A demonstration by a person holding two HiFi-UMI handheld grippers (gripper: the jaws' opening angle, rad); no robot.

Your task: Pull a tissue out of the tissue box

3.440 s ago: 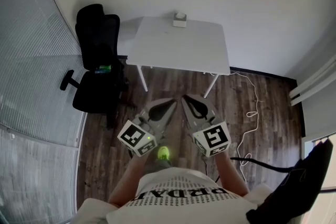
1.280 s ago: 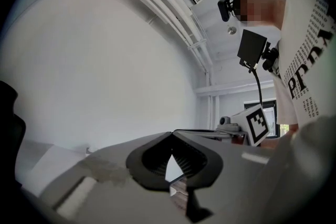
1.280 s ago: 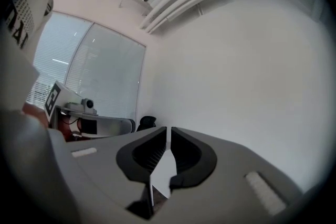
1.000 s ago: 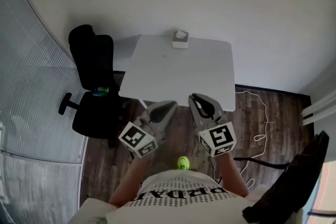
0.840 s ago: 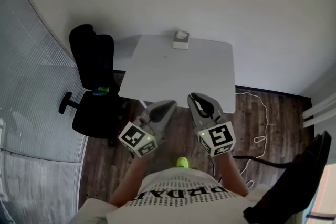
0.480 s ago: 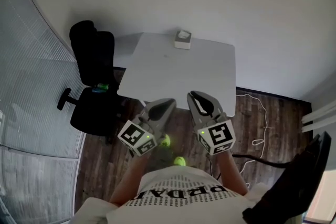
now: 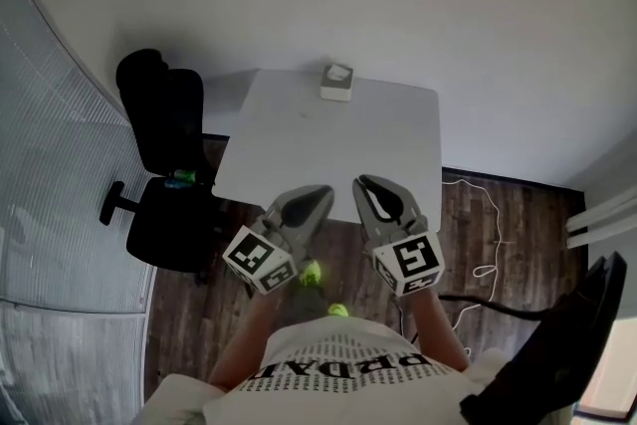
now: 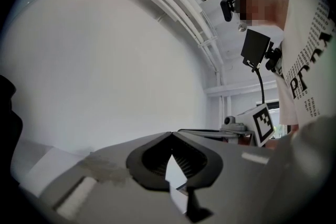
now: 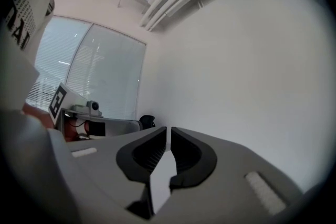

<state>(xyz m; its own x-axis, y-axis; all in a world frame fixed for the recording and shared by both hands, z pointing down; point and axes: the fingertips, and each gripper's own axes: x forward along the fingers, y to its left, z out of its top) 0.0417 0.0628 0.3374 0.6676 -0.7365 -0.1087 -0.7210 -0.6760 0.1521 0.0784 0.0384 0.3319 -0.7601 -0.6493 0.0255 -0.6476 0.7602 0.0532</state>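
Note:
A small white tissue box (image 7: pixel 336 83) with a tissue poking from its top stands at the far edge of the white table (image 7: pixel 328 139). Both grippers hang side by side over the table's near edge, far short of the box. My left gripper (image 7: pixel 323 193) is shut and holds nothing; in the left gripper view its tips (image 8: pixel 171 134) meet against the bare wall. My right gripper (image 7: pixel 360 182) is also shut and holds nothing, with only a hairline slit between its tips (image 9: pixel 168 129). The box shows in neither gripper view.
A black office chair (image 7: pixel 159 144) stands left of the table, beside a glass wall with blinds (image 7: pixel 50 214). A white cable (image 7: pixel 488 244) lies on the wood floor at the right. A black object (image 7: pixel 557 353) fills the lower right corner. The person's green shoes (image 7: pixel 311 272) show below the grippers.
The person has stepped toward the table, which now lies nearer and larger in the head view. Both grippers moved forward with the body, from over the floor to the table's near edge, still shut.

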